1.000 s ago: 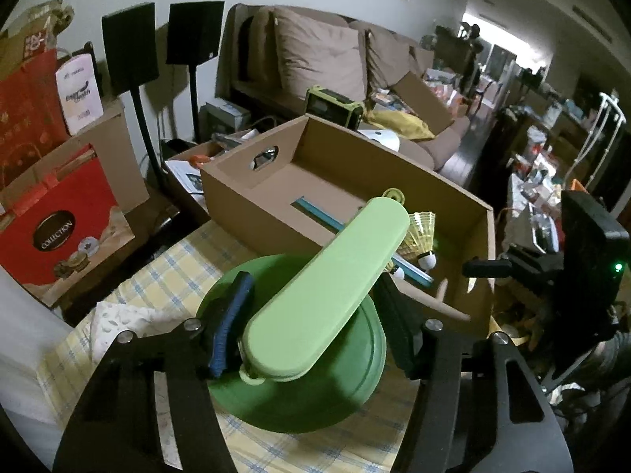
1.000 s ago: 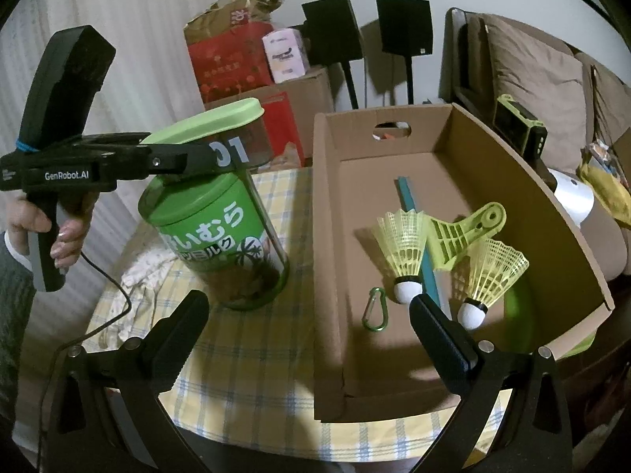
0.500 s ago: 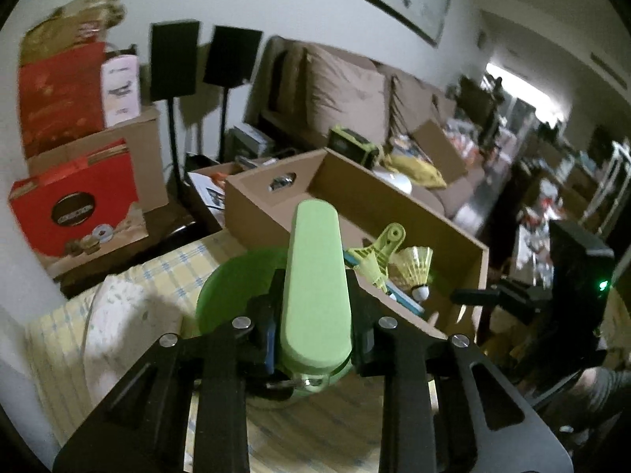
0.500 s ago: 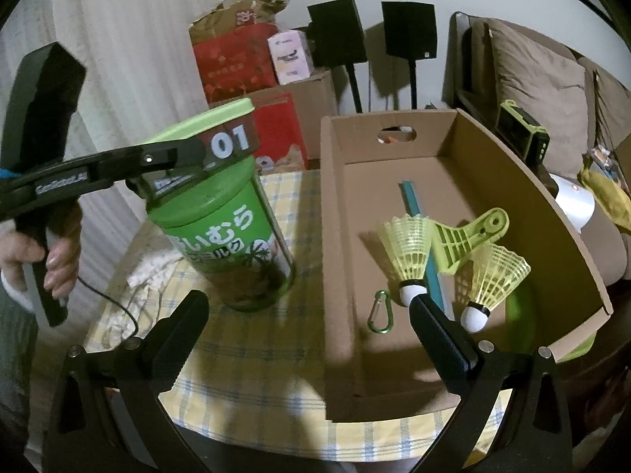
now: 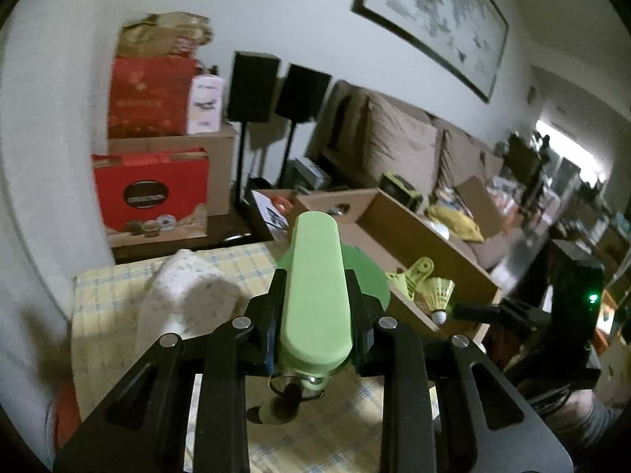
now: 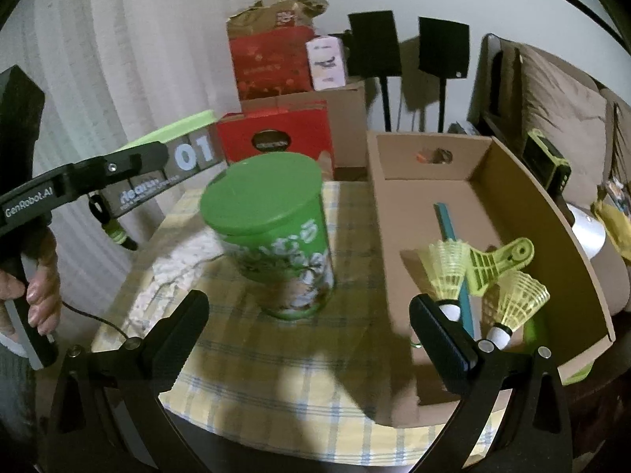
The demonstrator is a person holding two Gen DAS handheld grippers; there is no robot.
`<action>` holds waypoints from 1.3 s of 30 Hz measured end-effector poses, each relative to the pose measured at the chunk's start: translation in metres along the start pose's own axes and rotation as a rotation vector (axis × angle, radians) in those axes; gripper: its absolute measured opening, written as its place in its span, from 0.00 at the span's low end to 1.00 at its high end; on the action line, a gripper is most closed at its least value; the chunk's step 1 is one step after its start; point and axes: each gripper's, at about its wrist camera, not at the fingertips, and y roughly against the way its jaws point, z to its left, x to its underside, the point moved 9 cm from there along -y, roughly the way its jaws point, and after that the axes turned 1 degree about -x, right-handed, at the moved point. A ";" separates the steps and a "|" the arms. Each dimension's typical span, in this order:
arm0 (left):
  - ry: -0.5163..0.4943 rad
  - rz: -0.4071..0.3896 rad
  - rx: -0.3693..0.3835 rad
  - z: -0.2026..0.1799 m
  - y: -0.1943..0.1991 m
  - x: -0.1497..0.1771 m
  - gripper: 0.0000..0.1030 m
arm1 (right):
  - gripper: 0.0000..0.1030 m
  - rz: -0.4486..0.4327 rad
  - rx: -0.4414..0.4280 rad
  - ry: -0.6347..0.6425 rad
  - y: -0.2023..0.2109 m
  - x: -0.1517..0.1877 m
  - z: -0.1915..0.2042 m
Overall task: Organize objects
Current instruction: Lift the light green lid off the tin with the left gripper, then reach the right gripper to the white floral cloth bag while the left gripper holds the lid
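My left gripper (image 5: 317, 307) is shut on a long light-green case (image 5: 315, 287) and holds it above the table; a key ring hangs from its near end. In the right wrist view the case (image 6: 173, 132) is up at the left, clear of the green canister (image 6: 276, 236). The canister stands on the checked tablecloth (image 6: 276, 374). My right gripper (image 6: 307, 323) is open and empty in front of the canister. The cardboard box (image 6: 552, 213) at the right holds two yellow shuttlecocks (image 6: 445, 272), a yellow-green clip (image 6: 501, 264) and a teal stick (image 6: 447, 222).
A white cloth (image 5: 185, 299) lies on the table's left part. Red gift boxes (image 6: 276, 142) and speakers (image 6: 374, 43) stand behind the table. A sofa (image 5: 402, 146) lies beyond the box. The table's front edge is near my right gripper.
My left gripper closed on the light-green case and lifted it off the canister's lid, up and to the left. The right gripper moved a little closer to the canister.
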 end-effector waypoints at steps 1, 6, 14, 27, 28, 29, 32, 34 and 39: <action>0.015 -0.013 -0.010 0.005 0.007 0.001 0.24 | 0.99 0.001 -0.004 0.008 -0.001 -0.001 0.004; 0.058 -0.074 -0.096 0.030 0.043 0.009 0.24 | 0.93 0.013 -0.048 0.027 -0.005 -0.006 0.025; 0.083 -0.098 -0.239 0.058 0.079 0.030 0.24 | 0.82 0.057 -0.122 0.101 -0.024 -0.006 0.075; 0.147 -0.144 -0.354 0.093 0.122 0.055 0.24 | 0.76 0.168 -0.220 0.191 -0.080 0.004 0.162; 0.156 -0.149 -0.366 0.097 0.126 0.057 0.24 | 0.76 0.182 -0.232 0.183 -0.089 0.004 0.168; 0.162 -0.153 -0.373 0.101 0.128 0.058 0.24 | 0.76 0.192 -0.238 0.175 -0.095 0.004 0.171; 0.192 -0.162 -0.382 0.112 0.133 0.062 0.24 | 0.76 0.217 -0.237 0.140 -0.120 0.002 0.178; 0.207 -0.163 -0.389 0.118 0.135 0.065 0.24 | 0.76 0.230 -0.225 0.119 -0.136 0.000 0.179; 0.228 -0.169 -0.411 0.130 0.136 0.073 0.24 | 0.76 0.254 -0.166 0.078 -0.173 -0.003 0.178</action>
